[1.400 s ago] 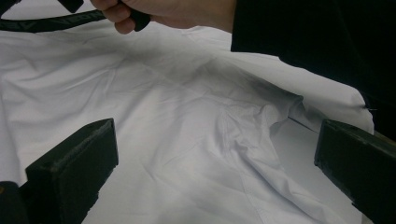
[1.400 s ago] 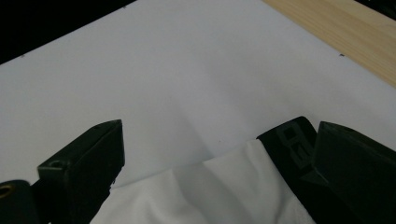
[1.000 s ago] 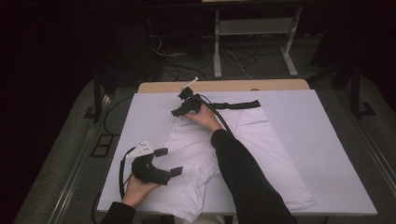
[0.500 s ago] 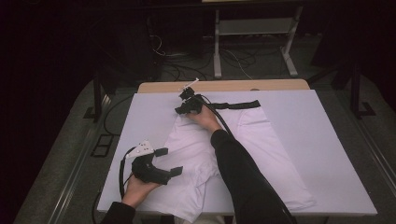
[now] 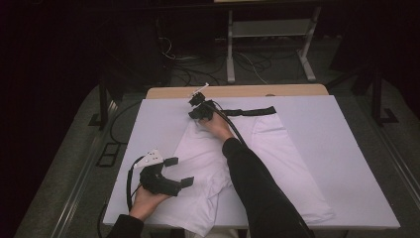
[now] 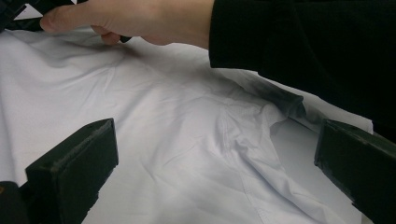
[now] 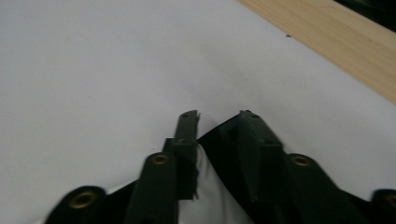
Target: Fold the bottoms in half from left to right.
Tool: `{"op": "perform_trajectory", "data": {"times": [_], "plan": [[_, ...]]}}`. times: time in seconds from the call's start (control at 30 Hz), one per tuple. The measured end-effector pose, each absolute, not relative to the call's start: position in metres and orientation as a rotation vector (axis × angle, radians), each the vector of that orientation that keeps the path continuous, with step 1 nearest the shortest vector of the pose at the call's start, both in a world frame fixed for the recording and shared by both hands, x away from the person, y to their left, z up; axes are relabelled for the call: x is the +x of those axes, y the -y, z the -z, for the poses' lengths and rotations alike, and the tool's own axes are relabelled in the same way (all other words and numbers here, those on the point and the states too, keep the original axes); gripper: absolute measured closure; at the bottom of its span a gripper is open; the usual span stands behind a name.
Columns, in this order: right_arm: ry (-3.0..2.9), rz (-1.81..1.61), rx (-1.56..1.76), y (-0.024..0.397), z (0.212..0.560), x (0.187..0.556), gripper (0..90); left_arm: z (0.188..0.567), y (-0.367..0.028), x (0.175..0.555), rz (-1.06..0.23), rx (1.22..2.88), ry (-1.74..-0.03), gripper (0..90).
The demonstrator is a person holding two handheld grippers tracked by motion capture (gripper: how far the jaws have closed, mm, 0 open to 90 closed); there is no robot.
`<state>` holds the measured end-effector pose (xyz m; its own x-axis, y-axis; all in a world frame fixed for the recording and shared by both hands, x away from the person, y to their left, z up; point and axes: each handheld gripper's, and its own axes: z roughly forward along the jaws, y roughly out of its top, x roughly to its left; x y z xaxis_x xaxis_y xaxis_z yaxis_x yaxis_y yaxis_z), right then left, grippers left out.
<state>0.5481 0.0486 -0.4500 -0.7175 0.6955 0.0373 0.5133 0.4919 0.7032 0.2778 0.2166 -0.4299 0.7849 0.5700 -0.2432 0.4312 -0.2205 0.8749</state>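
A: Garment check. White garment (image 5: 257, 158) lies spread flat on the white table cover (image 5: 346, 129), with its black waistband (image 5: 250, 111) at the far edge, near the wooden table edge (image 5: 237, 91). Near end is rumpled and reaches the front edge of the cover.

B: Right gripper (image 5: 197, 112)?

A: Far end of the garment, at the left end of the black waistband. In the right gripper view the jaws have just been closing, and the black band (image 7: 219, 154) with white cloth under it sits between them. A narrow gap is left at the tips, and I cannot tell whether the pads press on the cloth.

B: So grip unconfirmed. Left gripper (image 5: 179, 171)?

A: Held in the left hand (image 5: 146, 201) at the near left of the garment. Jaws stand wide apart; in the left gripper view the white cloth (image 6: 187, 154) lies below and between them, with nothing pinched. A creased fold (image 6: 261, 140) runs toward the right-hand jaw.

B: Anything crossing the garment?

A: The right forearm in a black sleeve (image 5: 257, 193) lies diagonally over its middle. The right hand (image 6: 135, 21) also shows at the top of the left gripper view, resting on the cloth.
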Motion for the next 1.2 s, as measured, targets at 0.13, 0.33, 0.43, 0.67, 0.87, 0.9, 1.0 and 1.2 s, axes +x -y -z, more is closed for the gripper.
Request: {"op": "perform_trajectory", "data": {"times": [0.13,0.33,0.43,0.67,0.87,0.9,1.0,1.2], "plan": [[-2.494,-1.066,1.065,-0.047,0.449,0.548,81.9,0.430,-0.217,0.278,-0.155,1.850,-0.776,0.0],[-2.486,-1.030,1.080,-0.047,0.444,0.544,85.6,0.429,-0.223,0.277,-0.151,1.843,-0.813,0.0],[-2.480,-1.031,1.083,-0.047,0.441,0.540,85.7,0.424,-0.225,0.276,-0.174,1.847,-0.840,0.0],[-2.448,-1.060,1.056,-0.043,0.437,0.527,85.8,0.417,-0.227,0.275,-0.145,1.889,-0.874,0.0],[-2.419,-1.098,1.043,-0.037,0.432,0.518,85.9,0.411,-0.234,0.272,-0.145,1.897,-0.893,0.0],[-2.415,-1.110,1.044,-0.036,0.432,0.517,85.9,0.411,-0.235,0.272,-0.143,1.901,-0.901,0.0],[-2.404,-1.123,1.032,-0.034,0.430,0.513,85.9,0.411,-0.241,0.271,-0.137,1.906,-0.922,0.0],[-2.385,-1.139,1.030,-0.031,0.427,0.508,85.9,0.413,-0.248,0.268,-0.115,1.920,-0.954,0.0]]}}
